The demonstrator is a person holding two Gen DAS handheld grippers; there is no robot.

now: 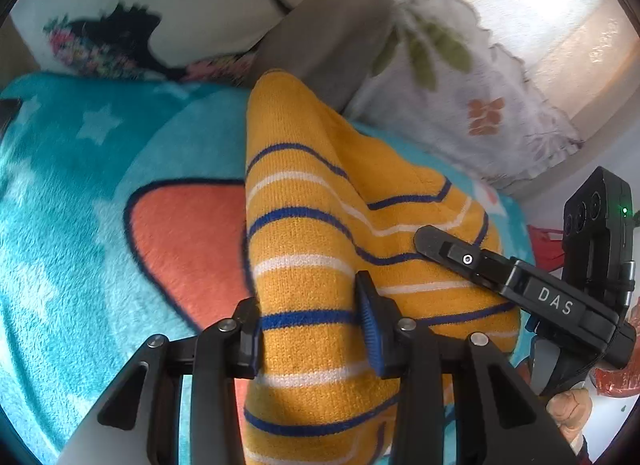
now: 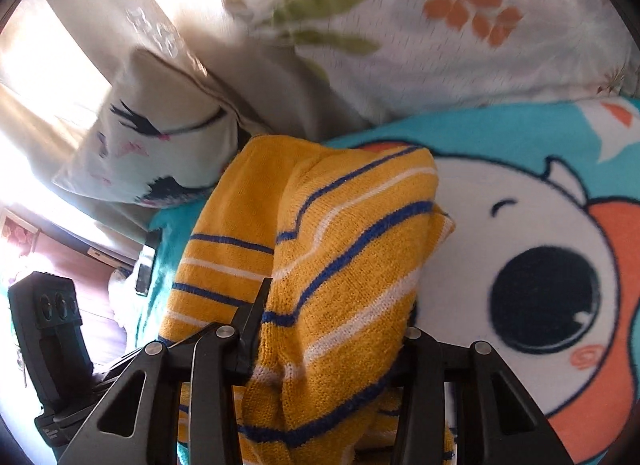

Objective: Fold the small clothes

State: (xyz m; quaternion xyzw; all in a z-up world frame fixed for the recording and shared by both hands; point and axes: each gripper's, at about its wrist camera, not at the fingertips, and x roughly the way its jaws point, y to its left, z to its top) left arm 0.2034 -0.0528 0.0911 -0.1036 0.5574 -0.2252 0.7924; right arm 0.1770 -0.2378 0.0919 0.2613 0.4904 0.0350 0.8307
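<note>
A: While the left wrist view runs, note this: the left gripper [image 1: 312,329] is clamped on a bunched width of the sweater [image 1: 320,233], yellow knit with blue and white stripes. The cloth rises between the fingers [image 1: 370,331] and peaks toward the cushion [image 1: 132,17] at the back. It hangs over the blanket [image 1: 72,193], teal with stars, and does not lie flat.

B: And the other tool?

A: The right gripper [image 1: 452,249] shows at the right edge, its tip against the same knit. From this view one cannot tell how its jaws stand.

B: Right wrist view, then.

A: The right gripper [image 2: 328,329] is closed on the sweater [image 2: 344,233]; the cloth fills the gap and drapes forward in a fold over the blanket [image 2: 500,193], here a cartoon face with a big eye. A floral pillow [image 2: 440,25] lies behind. The left gripper's body [image 2: 52,345] sits low at the left, its fingers hidden.

B: Judgement on the step?

A: Likely mid-fold, the garment lifted by both tools. To do it well: keep both grips level, draw the held edge taut so the stripes run parallel, lay it down onto the flat part of the blanket away from the pillows, and release only once the fold lies square. The thick knit may slump and bunch if one side drops first.
</note>
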